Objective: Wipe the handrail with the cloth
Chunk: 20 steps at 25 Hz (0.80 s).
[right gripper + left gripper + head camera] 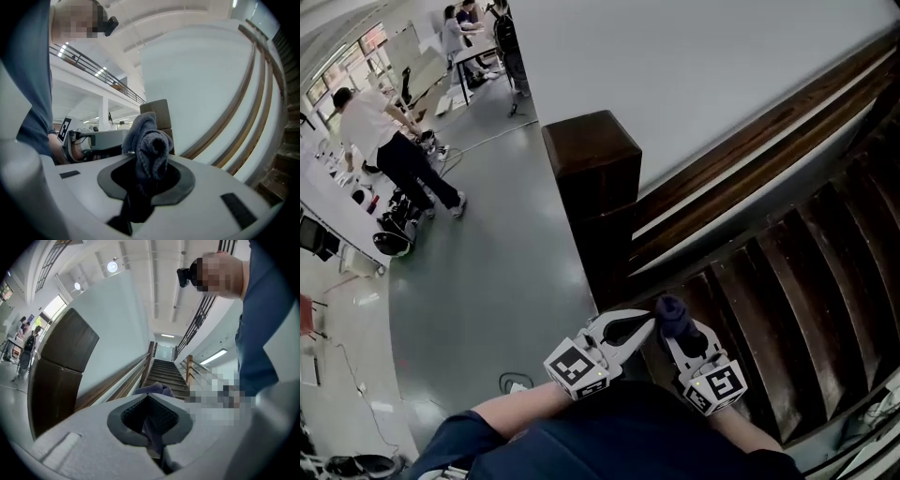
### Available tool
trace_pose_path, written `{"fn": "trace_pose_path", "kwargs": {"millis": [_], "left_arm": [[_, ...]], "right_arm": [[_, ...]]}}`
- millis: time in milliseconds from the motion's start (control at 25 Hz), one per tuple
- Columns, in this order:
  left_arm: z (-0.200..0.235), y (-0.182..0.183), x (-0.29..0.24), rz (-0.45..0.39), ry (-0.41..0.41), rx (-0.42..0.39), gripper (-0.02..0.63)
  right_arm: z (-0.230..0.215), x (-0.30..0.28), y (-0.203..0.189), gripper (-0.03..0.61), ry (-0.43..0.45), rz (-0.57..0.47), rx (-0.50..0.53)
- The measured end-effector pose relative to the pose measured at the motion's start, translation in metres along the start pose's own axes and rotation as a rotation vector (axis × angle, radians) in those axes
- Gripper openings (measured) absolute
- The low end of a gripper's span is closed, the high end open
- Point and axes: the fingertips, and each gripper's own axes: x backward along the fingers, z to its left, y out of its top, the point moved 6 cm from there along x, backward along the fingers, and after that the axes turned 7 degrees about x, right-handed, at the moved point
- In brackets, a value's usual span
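Cloth (673, 316) of a dark blue-grey knit sat bunched in a soft wad just below the foot of the dark wooden post (592, 178), on the stair side of it and clear of the wood. The right gripper (682, 342) had its fingers pressed together on the wad, so a fat fold stood up above the tips in the right gripper view. The left gripper (649, 322) came in from the floor side of the post. Its fingers were closed too, with a thin strip of the same fabric caught in the seam between them and the rest of the wad showing just past the tips.

The handrail (769, 127) ran from the post up and away along the white wall, above the stairs (806, 281), and nothing touched it yet. By that, wiping looked not to have begun.

The fabric looked light, limp and thick. It would probably fold around the rail easily and grip the wood rather than slide off, but it has no stiffness of its own. A pinch near the middle of the bundle, with a good pad left proud of the fingers, seemed the right hold, since then the fabric, not the plastic tips, would meet the wood. A hold on a corner alone would likely let the rest hang and drag.
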Motion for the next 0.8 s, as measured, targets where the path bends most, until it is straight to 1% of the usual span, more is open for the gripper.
{"fn": "trace_pose_path", "kwargs": {"millis": [80,160,240,360,560,680,800], "left_arm": [[0.021,0.014,-0.004,0.025,-0.063,-0.003,0.005],[0.036,0.026,-0.009,0.047,-0.114,-0.023,0.005],[0.051,0.034,-0.015,0.055,-0.149,-0.034,0.005],[0.068,0.039,-0.027,0.051,-0.184,-0.012,0.005],[0.083,0.045,-0.053,0.036,-0.207,0.018,0.005],[0.090,0.043,-0.072,0.048,-0.184,0.017,0.005],[0.094,0.045,-0.097,0.060,-0.155,0.019,0.005]], "right_arm": [[-0.007,-0.020,0.008,0.089,-0.074,0.009,-0.002],[-0.014,-0.035,0.017,0.089,-0.131,0.002,0.000],[-0.021,-0.048,0.022,0.089,-0.169,-0.009,0.004],[-0.025,-0.061,0.023,0.089,-0.208,0.002,-0.004],[-0.043,-0.077,0.027,0.089,-0.207,0.009,-0.009],[-0.063,-0.082,0.026,0.089,-0.186,-0.004,-0.019],[-0.093,-0.082,0.026,0.089,-0.166,-0.009,-0.024]]}}
